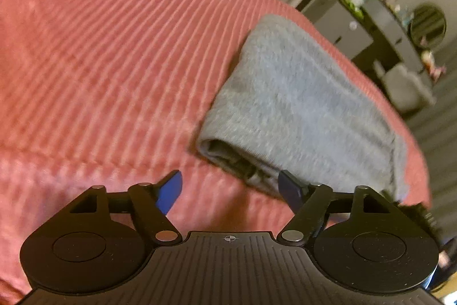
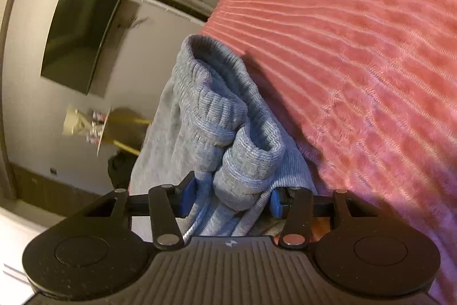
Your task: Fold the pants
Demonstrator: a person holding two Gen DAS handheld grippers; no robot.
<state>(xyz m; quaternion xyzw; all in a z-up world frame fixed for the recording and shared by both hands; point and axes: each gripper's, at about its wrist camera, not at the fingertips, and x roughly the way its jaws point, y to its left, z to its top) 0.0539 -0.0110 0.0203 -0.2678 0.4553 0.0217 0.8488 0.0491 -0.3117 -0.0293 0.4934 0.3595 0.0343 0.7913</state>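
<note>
Pants (image 1: 302,105): grey sweatpants are lying folded into a thick bundle on the bed, close to its edge, with the room's floor showing just past them; in the right wrist view the ribbed cuffs (image 2: 228,116) are bunching up on top of the bundle.
Bedspread (image 1: 114,47): pink ribbed fabric is covering the whole bed and carrying the pants; a wide bare stretch of it is spreading away from the bundle toward the far edge.
Television (image 2: 77,36): a dark flat screen is hanging on the grey wall beyond the bed's edge.
Dresser (image 1: 371,27): dark furniture is standing against the wall past the bed, with small blurred items on top.
Right gripper (image 2: 232,200): it is reaching over the near end of the bundle, and its blue fingers (image 2: 188,199) are sitting on either side of a thick wad of cuff and leg fabric, seeming to press against it.
Left gripper (image 1: 231,190): it is hanging above bare bedspread just beside the bundle's folded end, its blue fingers (image 1: 171,190) standing wide apart with nothing between them; the outer one is overlapping the pants' corner in view.
</note>
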